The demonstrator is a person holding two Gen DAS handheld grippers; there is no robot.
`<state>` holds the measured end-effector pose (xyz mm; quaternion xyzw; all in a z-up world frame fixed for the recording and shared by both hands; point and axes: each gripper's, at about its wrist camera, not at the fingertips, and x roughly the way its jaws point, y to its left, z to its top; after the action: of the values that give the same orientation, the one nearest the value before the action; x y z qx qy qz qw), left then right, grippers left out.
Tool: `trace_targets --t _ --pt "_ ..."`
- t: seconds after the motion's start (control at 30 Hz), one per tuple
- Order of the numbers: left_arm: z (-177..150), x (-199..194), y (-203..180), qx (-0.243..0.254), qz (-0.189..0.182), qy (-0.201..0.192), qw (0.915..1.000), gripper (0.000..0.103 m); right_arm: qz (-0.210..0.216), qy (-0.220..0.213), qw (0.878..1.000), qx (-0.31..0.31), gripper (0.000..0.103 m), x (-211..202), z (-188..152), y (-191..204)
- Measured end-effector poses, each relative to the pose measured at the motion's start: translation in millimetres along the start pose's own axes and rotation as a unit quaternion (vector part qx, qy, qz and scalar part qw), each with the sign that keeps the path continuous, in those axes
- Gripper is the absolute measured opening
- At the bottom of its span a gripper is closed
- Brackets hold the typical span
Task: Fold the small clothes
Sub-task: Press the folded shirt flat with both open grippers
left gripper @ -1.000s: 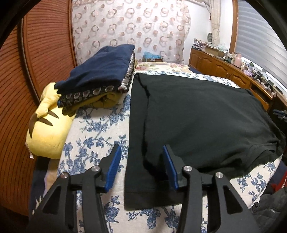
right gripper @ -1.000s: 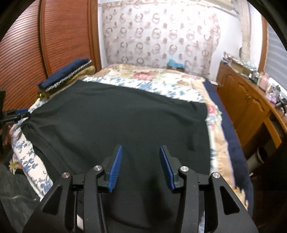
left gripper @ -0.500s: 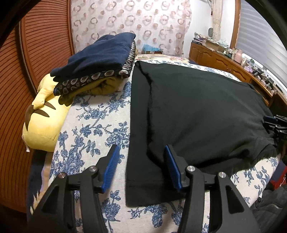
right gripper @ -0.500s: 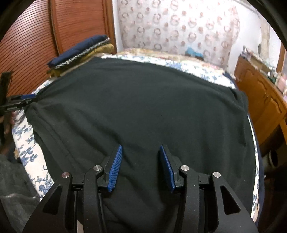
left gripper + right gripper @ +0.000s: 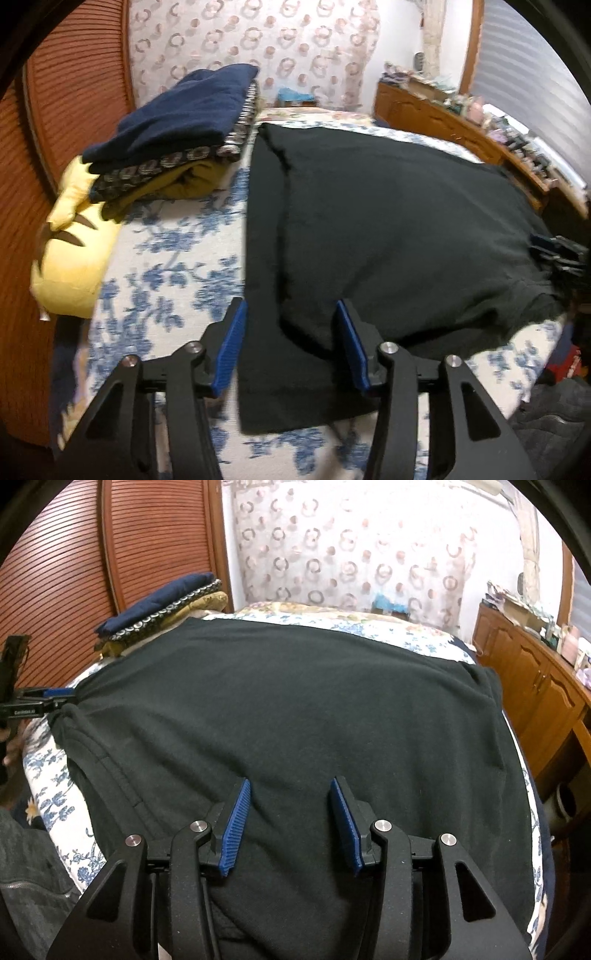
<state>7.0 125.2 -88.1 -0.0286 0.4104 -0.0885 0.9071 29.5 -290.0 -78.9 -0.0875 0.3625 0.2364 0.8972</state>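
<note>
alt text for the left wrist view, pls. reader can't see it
The open left gripper hovers over the near edge of a black garment spread on a blue-floral bedsheet, jaws apart around a folded-in flap. Beyond it to the left, a stack of folded clothes sits beside a yellow plush; the right gripper is at the garment's right edge.

Both grippers were wide open here, nothing pinched between either pair. The left gripper (image 5: pixel 288 343) sat low and pointed forward, its blue-padded fingers (image 5: pixel 231 347) spread well apart and angled out in a V. The right gripper (image 5: pixel 290 823) was in pretty much the same pose, with blue pads (image 5: pixel 345 827) splayed and black linkage arms fanning out behind them. In the right wrist view the left one poked in from the far left edge, roughly level, seen side-on. The left wrist view caught the right one at the far right edge, though too dark and blurry to make out much.
</note>
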Motion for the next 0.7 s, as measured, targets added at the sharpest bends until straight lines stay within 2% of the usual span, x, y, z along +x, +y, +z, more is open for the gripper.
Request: trace_targets --t 0.13,0.2,0.27,0.47,0.7 --pt "-0.6 0.2 -3.6 0.002 0.005 -0.004 1.0000 0.041 -0.003 -0.002 1.000 -0.002 0.047 0.5 -0.1 1.2" --pt "-0.3 0.2 -3.1 -0.002 0.003 -0.006 1.0000 0.036 -0.003 -0.002 1.000 -0.001 0.047 0.8 -0.4 1.3" --pt "0.2 0.4 -3.0 -0.003 0.003 -0.007 1.0000 0.026 -0.003 -0.002 1.000 0.000 0.048 0.9 -0.3 1.0" --pt "1.5 1.2 -2.5 -0.005 -0.001 -0.004 1.0000 0.012 -0.010 0.000 1.000 -0.004 0.054 1.7 1.7 3.2" --pt "4.3 -6.8 -6.2 -0.009 -0.013 -0.024 0.9996 0.010 -0.014 0.014 1.000 0.006 0.059 0.8 2.6 2.0"
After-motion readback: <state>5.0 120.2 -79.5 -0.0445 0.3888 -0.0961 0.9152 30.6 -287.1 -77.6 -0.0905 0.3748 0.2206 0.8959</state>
